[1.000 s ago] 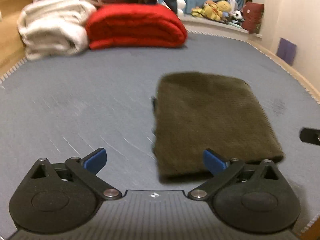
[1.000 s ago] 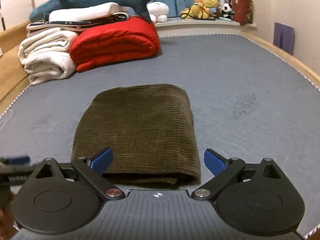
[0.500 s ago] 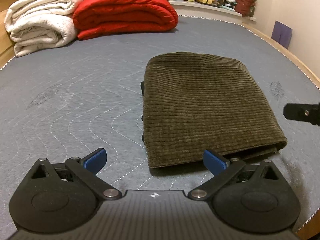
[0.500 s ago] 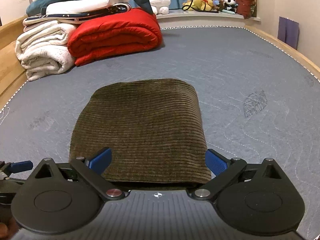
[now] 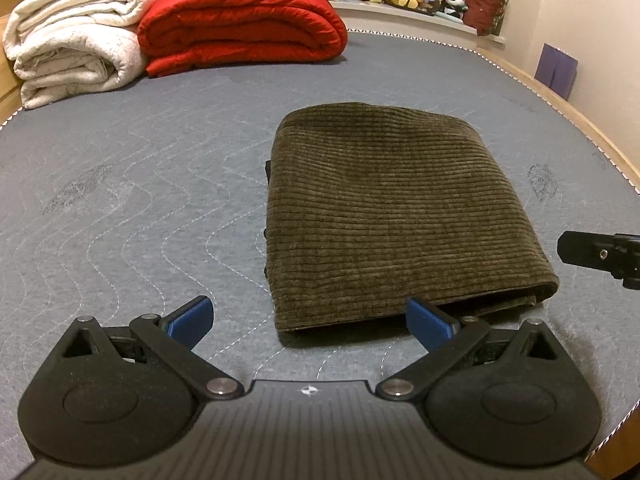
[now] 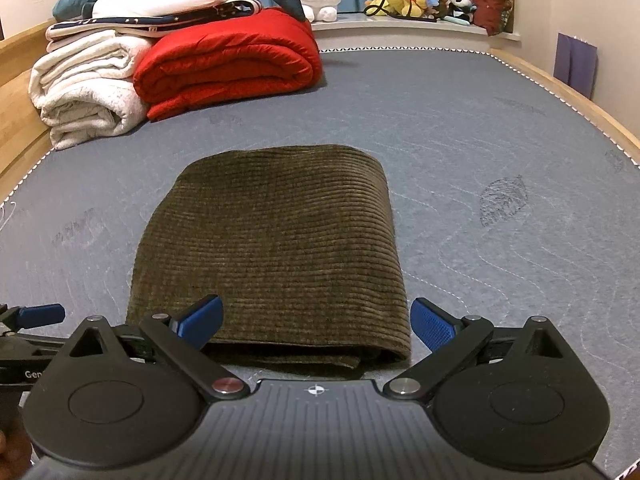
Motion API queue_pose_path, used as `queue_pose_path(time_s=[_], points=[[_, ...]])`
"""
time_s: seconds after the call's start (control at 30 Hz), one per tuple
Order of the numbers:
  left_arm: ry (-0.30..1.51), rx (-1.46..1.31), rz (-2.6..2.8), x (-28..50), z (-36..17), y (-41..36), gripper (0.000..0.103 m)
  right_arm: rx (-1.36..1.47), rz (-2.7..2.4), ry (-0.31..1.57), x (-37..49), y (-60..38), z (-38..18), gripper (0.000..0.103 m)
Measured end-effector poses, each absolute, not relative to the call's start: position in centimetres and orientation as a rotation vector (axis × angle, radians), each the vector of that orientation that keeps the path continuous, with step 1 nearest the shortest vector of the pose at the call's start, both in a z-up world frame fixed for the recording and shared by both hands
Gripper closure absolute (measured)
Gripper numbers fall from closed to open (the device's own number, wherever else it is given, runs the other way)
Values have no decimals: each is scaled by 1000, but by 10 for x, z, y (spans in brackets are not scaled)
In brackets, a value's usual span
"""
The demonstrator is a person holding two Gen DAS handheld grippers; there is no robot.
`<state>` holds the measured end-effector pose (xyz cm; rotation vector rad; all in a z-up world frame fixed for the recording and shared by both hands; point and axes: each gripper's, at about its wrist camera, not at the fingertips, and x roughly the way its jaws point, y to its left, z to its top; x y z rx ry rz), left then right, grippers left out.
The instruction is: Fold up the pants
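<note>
My left tongs (image 5: pixel 310 322) stand wide with nothing between the blue pads, hovering just short of the pants' (image 5: pixel 392 216) near left corner; my right tongs (image 6: pixel 316 322) are just as wide and empty, squared up on the near edge. From the right view the pants (image 6: pixel 272 248) lie straight ahead, near edge almost under the pads; from the left view they sit ahead and off to the right, so the right tongs are the better placed of the two. The bundle is a compact corduroy rectangle flat on the grey bed (image 6: pixel 500 128), long axis running away from me, layered open ends facing me and a rounded fold at the far end. I judge the folding all but done; any further move would take hold at this near edge. Blankets (image 6: pixel 224 68) are stacked well apart at the far left.
</note>
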<state>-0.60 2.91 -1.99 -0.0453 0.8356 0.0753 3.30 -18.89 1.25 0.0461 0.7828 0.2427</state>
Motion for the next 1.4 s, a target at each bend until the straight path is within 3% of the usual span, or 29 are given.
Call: queue_pose_path(time_s=[1.4], points=[[823,-52,64,-7,-18,31,0,15,224,785,34,-185,8,3]])
